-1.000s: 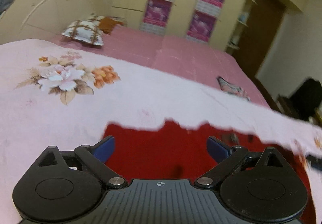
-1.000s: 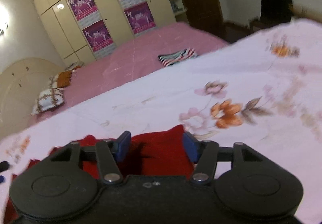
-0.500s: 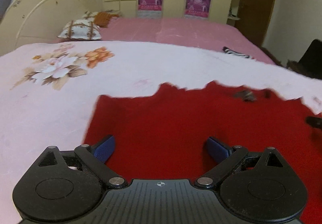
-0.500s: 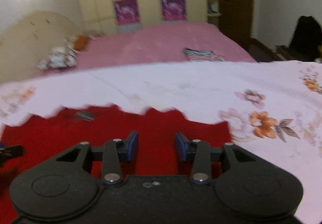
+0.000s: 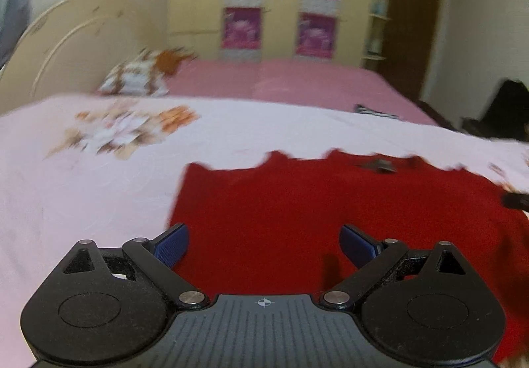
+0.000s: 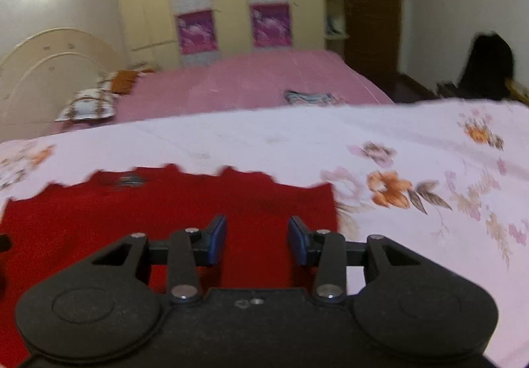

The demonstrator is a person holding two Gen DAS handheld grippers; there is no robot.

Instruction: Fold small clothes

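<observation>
Red garment [image 5: 330, 212] lay flat on the floral sheet [image 5: 82, 196], its scalloped edge toward twelve o'clock. Left gripper [image 5: 264, 244] hovered over it, released and spread wide. Right gripper [image 6: 257, 240], jaws narrower, gripped nothing above the garment's three-o'clock edge.

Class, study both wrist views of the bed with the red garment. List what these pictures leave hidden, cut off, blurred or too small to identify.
- Red garment: near edge hidden behind the left gripper body; type unclear.
- Same garment, right wrist view: lower part covered by the right gripper body.
- Small dark mark on it: too blurred to identify.
- Striped cloth on the pink bed: small, blurred.
- Posters: print unreadable.
</observation>
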